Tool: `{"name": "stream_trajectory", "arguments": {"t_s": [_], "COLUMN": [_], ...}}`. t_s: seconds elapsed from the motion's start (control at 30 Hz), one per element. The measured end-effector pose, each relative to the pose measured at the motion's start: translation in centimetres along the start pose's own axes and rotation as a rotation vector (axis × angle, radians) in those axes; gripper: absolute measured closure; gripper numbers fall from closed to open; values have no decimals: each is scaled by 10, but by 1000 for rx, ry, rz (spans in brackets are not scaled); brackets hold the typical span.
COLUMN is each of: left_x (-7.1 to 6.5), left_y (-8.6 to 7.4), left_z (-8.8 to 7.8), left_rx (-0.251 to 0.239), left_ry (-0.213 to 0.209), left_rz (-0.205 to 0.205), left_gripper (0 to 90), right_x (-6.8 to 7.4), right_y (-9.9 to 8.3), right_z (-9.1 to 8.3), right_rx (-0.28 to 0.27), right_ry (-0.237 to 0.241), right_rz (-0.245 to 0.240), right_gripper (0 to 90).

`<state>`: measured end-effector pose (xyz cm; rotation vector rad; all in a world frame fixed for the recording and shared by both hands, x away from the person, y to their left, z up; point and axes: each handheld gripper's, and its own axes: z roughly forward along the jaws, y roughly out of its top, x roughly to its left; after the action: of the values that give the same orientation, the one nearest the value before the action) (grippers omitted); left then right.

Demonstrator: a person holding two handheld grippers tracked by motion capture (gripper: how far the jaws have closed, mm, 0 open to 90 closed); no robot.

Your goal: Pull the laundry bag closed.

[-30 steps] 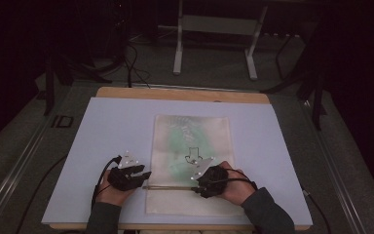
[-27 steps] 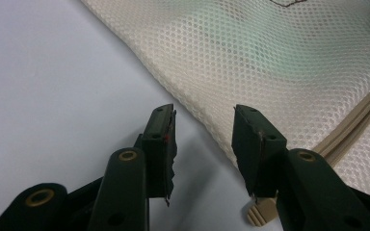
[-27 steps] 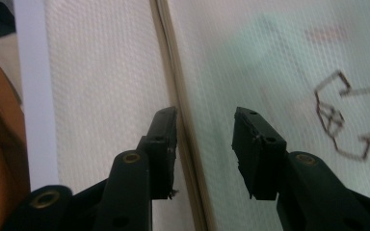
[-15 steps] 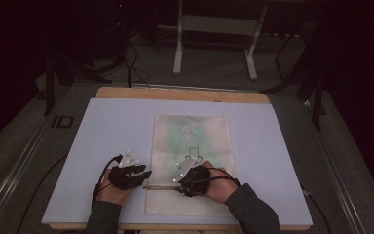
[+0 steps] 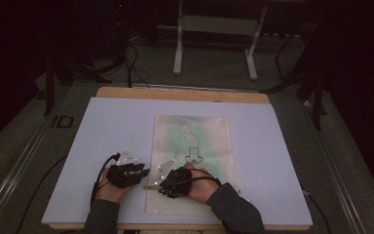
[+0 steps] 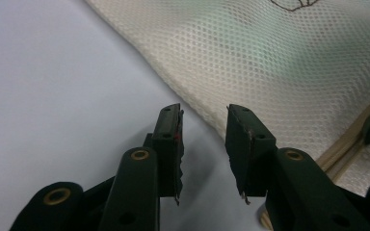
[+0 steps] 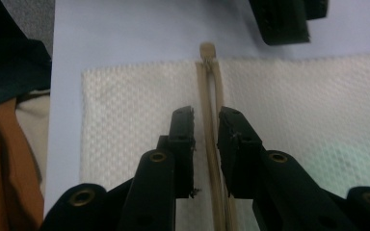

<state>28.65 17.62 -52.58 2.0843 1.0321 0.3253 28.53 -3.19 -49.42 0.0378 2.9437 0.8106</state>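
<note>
One flat mesh bag [image 5: 190, 161], beige zip [image 7: 211, 139]

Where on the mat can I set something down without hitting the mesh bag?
Free: the mat left of the mesh bag, the strip to its right, and the band beyond its far edge. Crowded: the near edge, where the left tool and right tool work at the bag's zipper.

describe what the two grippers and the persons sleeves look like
Both the left gripper and the right gripper are black, each topped by a grey three-cornered plate with small white dots and trailing a black cable. Their jaws are flat black blocks on arms joined with brass-coloured rivets. The person wears dark grey-green long sleeves.
</note>
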Motion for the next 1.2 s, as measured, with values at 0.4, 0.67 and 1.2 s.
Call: {"name": "stream_trajectory", "arguments": {"t_s": [0.4,0.67,1.2], "left_x": [8,11,17], "left_y": [-2,-3,-5], "left_z": [-7,-9,-12], "left_rx": [-24,-23,-25], "left_ry": [11,17,28], "left_rz": [-32,-41,-62], "left_gripper": [659,655,652], "right_x": [-3,-4,-3], "right_y": [16,23,38], "right_z": [16,28,41], "right_rx": [-23,8,-23], "right_ry": [14,2,-7], "right_rz": [10,-6,12], "right_gripper": [792,798,764]}}
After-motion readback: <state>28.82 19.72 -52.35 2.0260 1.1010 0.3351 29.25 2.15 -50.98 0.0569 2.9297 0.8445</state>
